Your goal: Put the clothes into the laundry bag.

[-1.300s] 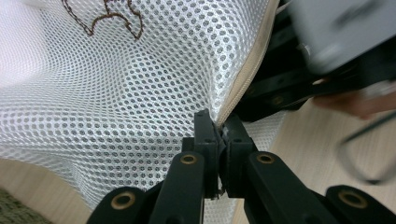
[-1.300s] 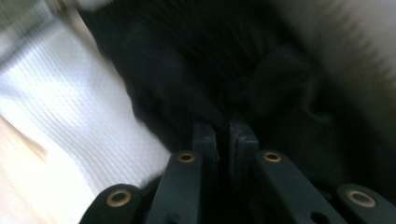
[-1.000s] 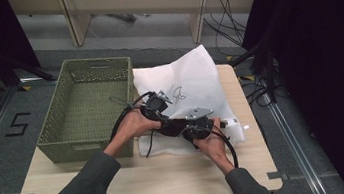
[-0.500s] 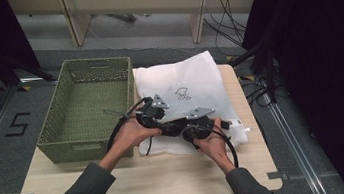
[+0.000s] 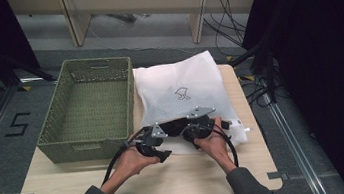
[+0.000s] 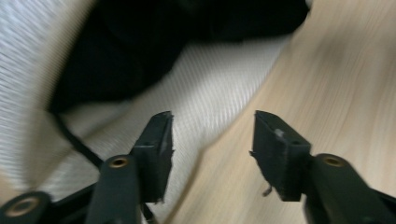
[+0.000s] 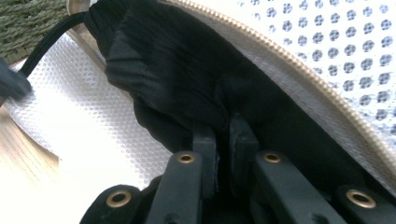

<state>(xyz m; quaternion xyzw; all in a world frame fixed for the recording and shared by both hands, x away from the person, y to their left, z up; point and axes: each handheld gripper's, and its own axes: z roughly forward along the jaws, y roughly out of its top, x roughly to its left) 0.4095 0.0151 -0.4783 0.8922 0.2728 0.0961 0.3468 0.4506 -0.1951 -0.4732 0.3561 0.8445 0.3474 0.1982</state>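
Note:
A white mesh laundry bag [image 5: 178, 83] lies on the wooden table [image 5: 70, 183], its zipped mouth toward the person. A black garment [image 5: 174, 126] sits in that mouth. My right gripper [image 5: 187, 130] is shut on a fold of the black garment [image 7: 173, 60] just under the zipper [image 7: 280, 65]; in its own view the right gripper [image 7: 223, 128] pinches the cloth. My left gripper [image 5: 160, 154] hovers low at the bag's near edge. Its jaws have just been closing a little but the left gripper [image 6: 212, 140] stands open over the bag's edge [image 6: 205, 84] and bare wood, gripping nothing.
A green woven basket [image 5: 81, 150] stands to the left of the bag, with nothing in it. Black cables trail from both grippers over the table's front. A dark cord [image 6: 77, 147] crosses the bag fabric beside the left jaw. Bare wood [image 6: 336, 79] lies in front of the bag.
My left gripper has come down and back toward the near table edge, away from the bag's mouth, and its jaws stand apart. The right gripper has stayed put.

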